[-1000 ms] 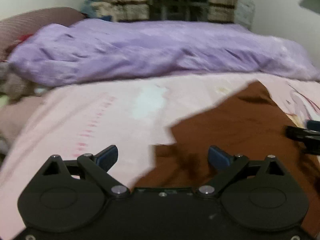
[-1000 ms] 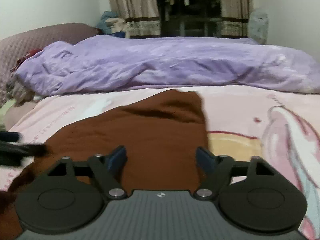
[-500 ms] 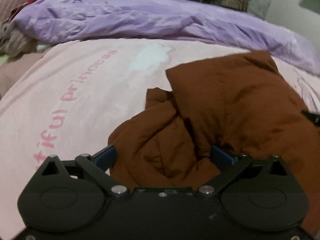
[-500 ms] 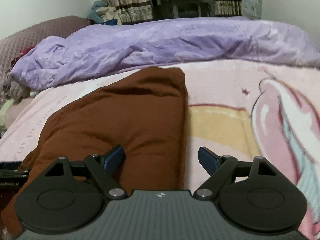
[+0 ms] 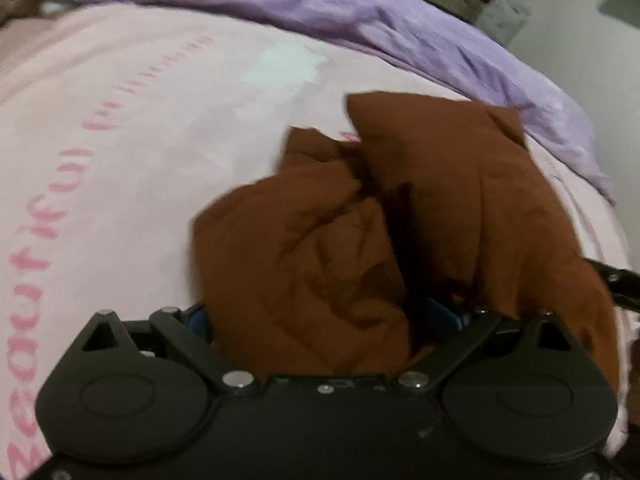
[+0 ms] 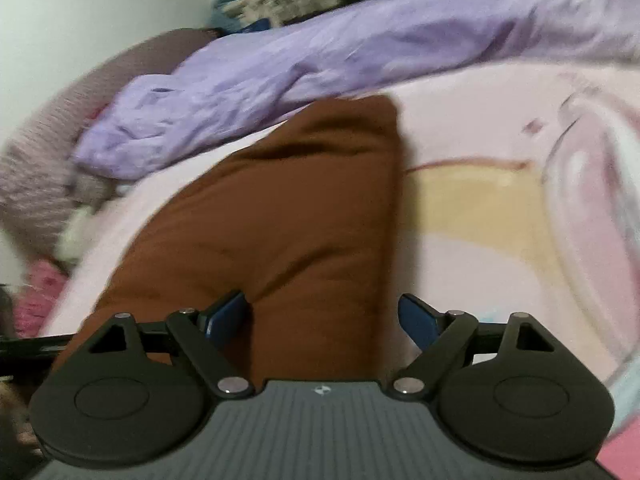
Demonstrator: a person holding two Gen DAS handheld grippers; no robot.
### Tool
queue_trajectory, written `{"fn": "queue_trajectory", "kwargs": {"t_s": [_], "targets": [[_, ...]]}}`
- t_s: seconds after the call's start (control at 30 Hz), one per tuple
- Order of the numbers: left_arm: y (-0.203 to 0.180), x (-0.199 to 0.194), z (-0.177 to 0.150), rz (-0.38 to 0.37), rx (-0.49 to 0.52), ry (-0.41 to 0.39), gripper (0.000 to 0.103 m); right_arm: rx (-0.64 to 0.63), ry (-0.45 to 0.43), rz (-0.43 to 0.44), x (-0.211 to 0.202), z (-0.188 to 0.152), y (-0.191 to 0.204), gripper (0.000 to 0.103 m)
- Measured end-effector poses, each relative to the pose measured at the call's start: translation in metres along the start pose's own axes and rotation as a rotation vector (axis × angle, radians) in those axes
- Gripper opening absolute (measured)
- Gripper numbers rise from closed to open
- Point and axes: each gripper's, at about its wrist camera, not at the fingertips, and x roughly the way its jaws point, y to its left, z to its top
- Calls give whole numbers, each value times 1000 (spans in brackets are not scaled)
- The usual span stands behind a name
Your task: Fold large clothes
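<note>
Pink printed bedding covers the bed [image 5: 132,184], and on it lies the large rust-brown soft garment [image 6: 288,216], stretched lengthwise toward the crumpled lilac duvet [image 6: 360,48] at the far side. Seen from the left wrist, one end of the garment is bunched into a loose heap. The left gripper [image 5: 324,318] has this heap between its jaws, which stand wide; whether the pads press the fabric cannot be determined. The right gripper [image 6: 322,318] has just been opening: its jaws are spread to full width, straddling the near right edge of the garment without pinching it. The step in hand appears to be seating both grippers on the near end. The next move likely requires both jaws to pinch the fabric before lifting it over.
</note>
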Motion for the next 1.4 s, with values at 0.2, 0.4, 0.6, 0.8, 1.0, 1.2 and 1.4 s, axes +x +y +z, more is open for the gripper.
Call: {"fn": "queue_trajectory", "kwargs": {"t_s": [0.2, 0.4, 0.6, 0.8, 1.0, 1.2, 1.4], "targets": [[-17, 19, 10, 26, 43, -19, 103, 15, 44, -28, 39, 10, 9, 103], [-22, 20, 0, 52, 52, -67, 102, 12, 41, -45, 43, 9, 10, 103], [-29, 2, -10, -8, 10, -165, 30, -64, -30, -92, 20, 13, 35, 68], [-57, -31, -12, 12, 4, -258, 18, -135, -63, -146, -7, 19, 49, 53], [-109, -60, -11, -43, 81, -324, 18, -150, -124, -171, -53, 36, 45, 51], [-173, -49, -2, -148, 116, -333, 18, -116, -188, -223, -113, 57, 1, 51], [-255, -9, 1, -285, 158, -283, 18, -51, -251, -330, -179, 72, -74, 51]]}}
